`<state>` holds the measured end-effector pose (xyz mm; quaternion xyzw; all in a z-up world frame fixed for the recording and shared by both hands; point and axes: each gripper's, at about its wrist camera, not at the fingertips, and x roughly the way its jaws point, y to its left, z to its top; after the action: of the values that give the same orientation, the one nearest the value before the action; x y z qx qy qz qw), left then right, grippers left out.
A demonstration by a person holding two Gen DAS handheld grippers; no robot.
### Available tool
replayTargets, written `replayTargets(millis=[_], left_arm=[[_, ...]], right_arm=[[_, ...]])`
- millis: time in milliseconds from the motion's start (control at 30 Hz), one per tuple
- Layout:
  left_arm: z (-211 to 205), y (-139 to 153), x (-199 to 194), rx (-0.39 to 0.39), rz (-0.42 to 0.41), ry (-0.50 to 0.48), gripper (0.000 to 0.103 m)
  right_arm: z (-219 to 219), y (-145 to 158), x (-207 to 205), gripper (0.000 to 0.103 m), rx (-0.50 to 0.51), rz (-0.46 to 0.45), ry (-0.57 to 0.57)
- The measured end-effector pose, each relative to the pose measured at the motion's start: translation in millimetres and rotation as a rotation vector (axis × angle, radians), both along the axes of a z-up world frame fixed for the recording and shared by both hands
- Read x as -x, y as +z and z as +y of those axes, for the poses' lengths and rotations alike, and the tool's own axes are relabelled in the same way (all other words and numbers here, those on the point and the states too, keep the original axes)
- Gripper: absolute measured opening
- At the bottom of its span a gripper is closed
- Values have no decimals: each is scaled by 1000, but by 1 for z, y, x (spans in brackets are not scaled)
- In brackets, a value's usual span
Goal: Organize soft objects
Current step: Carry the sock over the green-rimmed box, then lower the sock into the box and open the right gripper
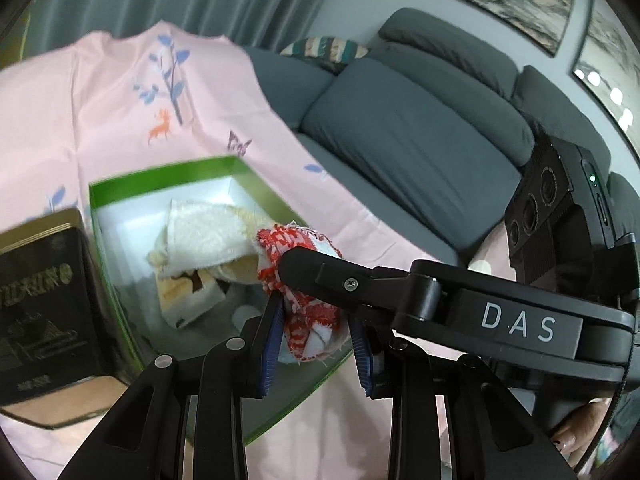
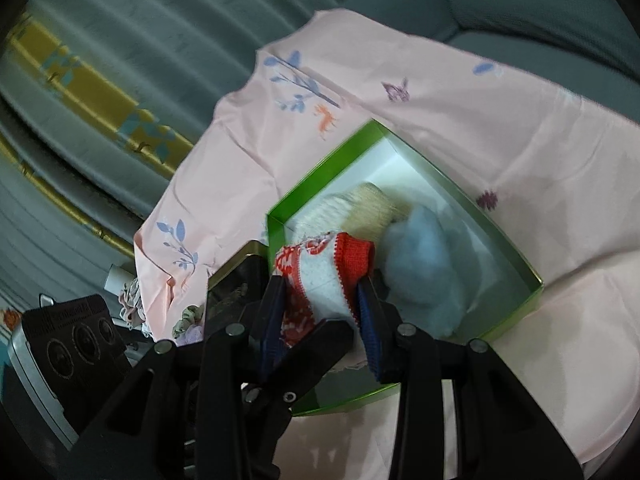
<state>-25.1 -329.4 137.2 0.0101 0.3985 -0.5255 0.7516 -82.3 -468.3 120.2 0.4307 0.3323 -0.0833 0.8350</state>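
A red and white knitted cloth [image 1: 316, 320] [image 2: 324, 276] hangs over an open green box [image 1: 160, 172] [image 2: 328, 160] with a white inside. My left gripper [image 1: 316, 332] is shut on its lower end between blue pads. My right gripper [image 2: 320, 300] is shut on the same cloth; in the left wrist view it reaches in from the right, and its finger [image 1: 304, 264] lies across the cloth's upper part. In the box lie a cream towel [image 1: 204, 232] [image 2: 360, 204] and a pale blue fluffy piece [image 2: 420, 248]. The left gripper's finger [image 2: 316, 344] crosses below the cloth in the right wrist view.
The box stands on a pink printed sheet [image 1: 120, 120] [image 2: 480, 120]. A black tin [image 1: 44, 292] [image 2: 236, 288] stands against the box's left side. Small fabric pieces [image 2: 132, 308] lie past the sheet's left edge. A grey sofa [image 1: 420, 128] is behind.
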Motion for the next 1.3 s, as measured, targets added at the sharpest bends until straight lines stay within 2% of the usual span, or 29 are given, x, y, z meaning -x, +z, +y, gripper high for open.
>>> replayTargets(millis=[200,533,767,933,1167,1300], left_arm=[[-16,-13,-1,-32,31,-12,32],[-31,-25,-2,-91,42,-3,32],[-32,-30,-4,-109,45,20,32],[-28,-30,-6,-159,15,67,32],[-13,-42,-16,-172,93,113,32],[-9,-39,-11,-211,48,131,32]], right_arm=[[-10,-13,3,37,-29,53,-42],[-17,-22,-1,39,-13,120,-75],[-17,-24,-3,40,-9,130,-84],[-16,-29,-7,40,-46,109,-54],[-7,-30,-13,44,-27,147,-32],[-2,-29,-17,47,-15,162,-17]])
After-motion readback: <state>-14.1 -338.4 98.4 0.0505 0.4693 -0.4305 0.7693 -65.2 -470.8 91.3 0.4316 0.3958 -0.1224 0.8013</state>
